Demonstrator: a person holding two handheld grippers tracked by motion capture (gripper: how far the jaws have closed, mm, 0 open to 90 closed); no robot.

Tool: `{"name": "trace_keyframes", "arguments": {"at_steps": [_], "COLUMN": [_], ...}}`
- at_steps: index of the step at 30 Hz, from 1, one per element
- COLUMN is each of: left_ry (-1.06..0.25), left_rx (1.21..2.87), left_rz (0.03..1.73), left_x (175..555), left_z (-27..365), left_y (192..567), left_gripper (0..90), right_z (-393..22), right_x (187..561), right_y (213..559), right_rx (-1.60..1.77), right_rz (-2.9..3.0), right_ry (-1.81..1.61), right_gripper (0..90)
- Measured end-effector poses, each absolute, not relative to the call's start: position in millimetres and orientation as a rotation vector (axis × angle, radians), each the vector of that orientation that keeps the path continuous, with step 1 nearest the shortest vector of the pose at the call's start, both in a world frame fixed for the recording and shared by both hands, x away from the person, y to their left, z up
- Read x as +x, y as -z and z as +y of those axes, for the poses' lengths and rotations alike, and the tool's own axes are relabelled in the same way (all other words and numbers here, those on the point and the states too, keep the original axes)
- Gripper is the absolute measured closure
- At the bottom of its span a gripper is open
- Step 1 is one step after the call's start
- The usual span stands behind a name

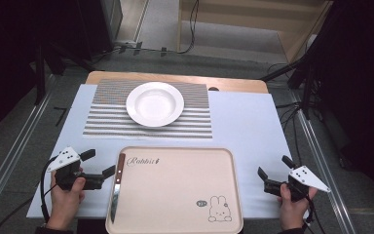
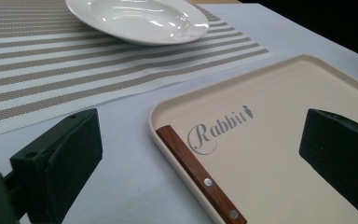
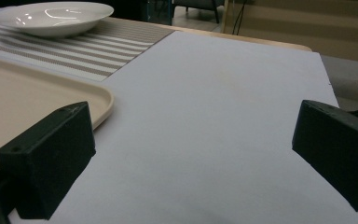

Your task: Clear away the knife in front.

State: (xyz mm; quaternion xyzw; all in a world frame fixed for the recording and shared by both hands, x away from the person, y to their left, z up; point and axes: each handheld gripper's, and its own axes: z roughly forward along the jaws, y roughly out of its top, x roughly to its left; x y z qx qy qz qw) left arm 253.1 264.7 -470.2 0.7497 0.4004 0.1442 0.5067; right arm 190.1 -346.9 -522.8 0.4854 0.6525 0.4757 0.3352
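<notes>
The white table cover (image 1: 243,122) carries a striped placemat (image 1: 107,119) at the far side, and a white plate (image 1: 155,103) sits on it. Near the person lies a beige tray (image 1: 185,195) with a rabbit drawing. A knife (image 1: 117,183) with a wooden handle (image 2: 200,177) lies inside the tray, along its left rim. The left gripper (image 1: 100,163) is just beside the knife, its jaws released wide and holding nothing. The right gripper (image 1: 272,173) is also released, over the bare cover, right of the tray.
</notes>
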Motion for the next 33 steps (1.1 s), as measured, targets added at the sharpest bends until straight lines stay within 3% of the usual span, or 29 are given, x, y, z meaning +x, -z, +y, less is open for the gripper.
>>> {"name": "trace_keyframes", "arguments": {"at_steps": [33], "left_ry": [-0.507], "left_rx": [1.726], "left_rz": [1.092], "left_x": [258], "left_z": [337], "left_y": [472], "left_gripper": [0.0], "right_z": [-348], "right_x": [190], "right_y": [523], "right_rx": [1.265], "right_rz": [1.701], "right_ry": [-1.244], "right_gripper": [0.0]}}
